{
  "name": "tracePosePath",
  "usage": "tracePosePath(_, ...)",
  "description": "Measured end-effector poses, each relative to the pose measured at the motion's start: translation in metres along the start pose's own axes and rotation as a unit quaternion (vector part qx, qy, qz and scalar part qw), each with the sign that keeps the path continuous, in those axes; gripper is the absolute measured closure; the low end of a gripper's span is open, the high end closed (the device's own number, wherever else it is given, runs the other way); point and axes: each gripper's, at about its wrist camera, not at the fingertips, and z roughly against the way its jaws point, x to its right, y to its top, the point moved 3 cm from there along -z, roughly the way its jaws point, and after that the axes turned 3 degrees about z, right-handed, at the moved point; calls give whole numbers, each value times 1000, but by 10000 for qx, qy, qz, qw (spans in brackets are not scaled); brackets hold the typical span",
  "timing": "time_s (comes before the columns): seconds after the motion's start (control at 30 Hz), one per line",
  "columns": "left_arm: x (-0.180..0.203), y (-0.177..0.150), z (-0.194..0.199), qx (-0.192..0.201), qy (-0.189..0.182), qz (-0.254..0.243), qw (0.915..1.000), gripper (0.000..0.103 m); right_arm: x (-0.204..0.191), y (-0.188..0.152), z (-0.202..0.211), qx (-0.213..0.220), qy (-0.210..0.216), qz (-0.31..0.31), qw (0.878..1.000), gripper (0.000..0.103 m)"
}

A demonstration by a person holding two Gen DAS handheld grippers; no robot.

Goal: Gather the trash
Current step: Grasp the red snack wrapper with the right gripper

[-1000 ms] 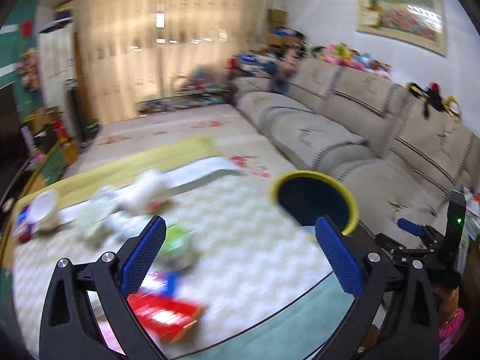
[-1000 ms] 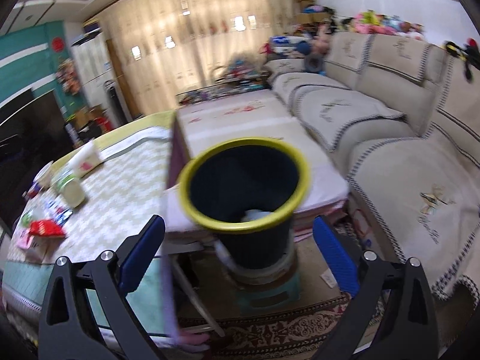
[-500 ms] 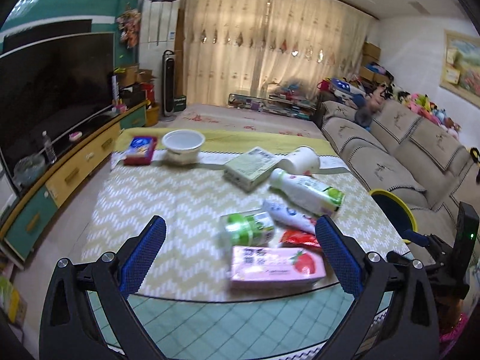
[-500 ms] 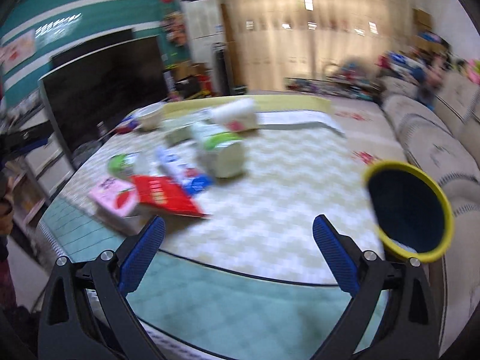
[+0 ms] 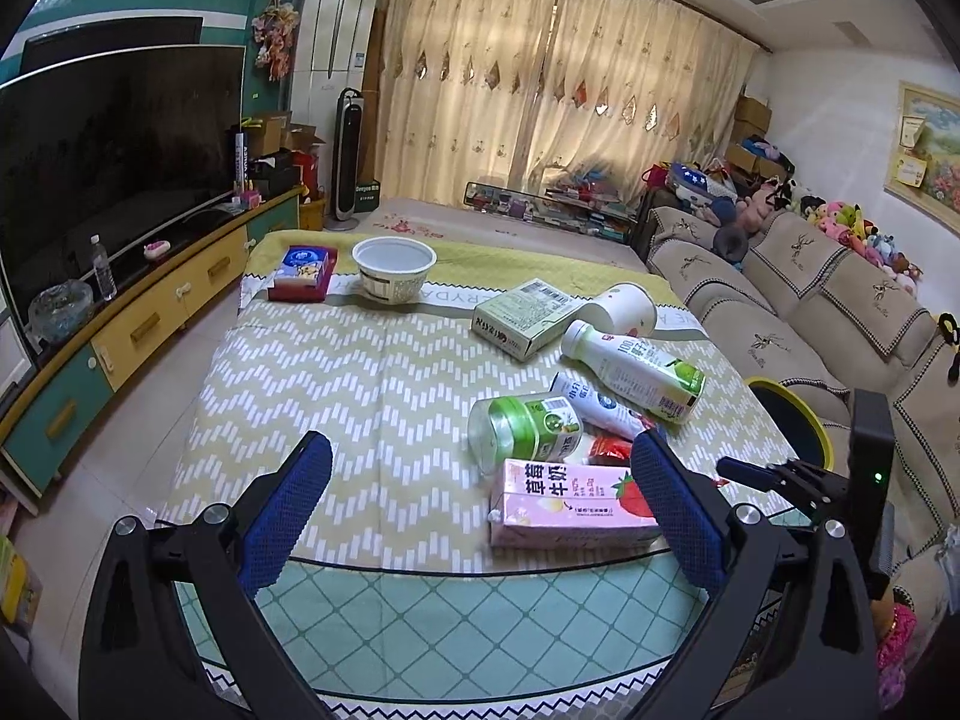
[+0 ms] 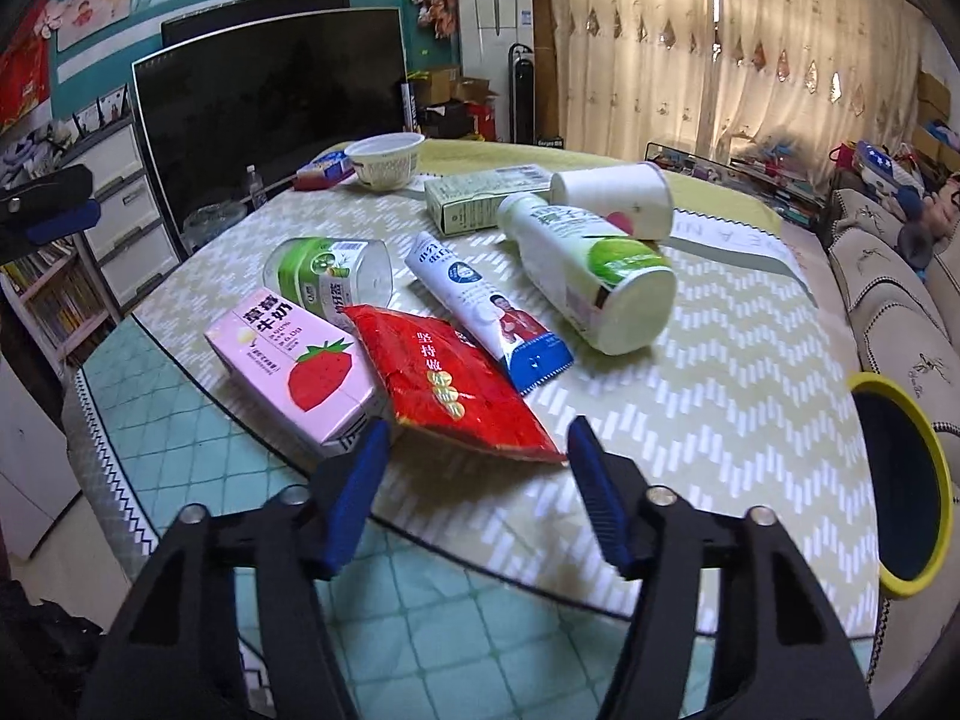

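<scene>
Right claw (image 6: 474,468), empty and closing, hovers at the table (image 6: 480,618) edge just short of the red snack packet (image 6: 447,387); next, judging by this, pinch it and carry it to the yellow-rimmed bin (image 6: 900,480).

A: Where did the light come from?
B: Daylight glowed through the curtains (image 5: 540,120) at upper centre; the room was evenly bright; shadows stayed soft.
A: Any blur?
B: Both views were sharp; fisheye bending curved the edges; corners went black.

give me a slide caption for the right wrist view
Right gripper, jaws closing and empty, nears red snack packet among table litter.
</scene>
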Motion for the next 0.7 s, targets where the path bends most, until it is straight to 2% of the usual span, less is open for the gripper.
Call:
tracePosePath(0.1, 0, -2, -3, -50, -13, 12, 10000, 5, -1, 3, -7, -25, 40, 28, 10000, 57)
tracePosePath(0.17, 2, -3, -7, -85, -30, -8, 10000, 5, -2, 5, -10, -17, 49, 60, 10000, 70)
tracePosePath(0.4, 9, -7, -14, -163, -70, -55, 9998, 5, 2, 7, -2, 172, 208, -31, 9996, 94)
tracePosePath(0.7, 15, -11, -21, -241, -86, -101, 9996, 5, 0, 9, 26, 490, 521, -146, 9973, 95)
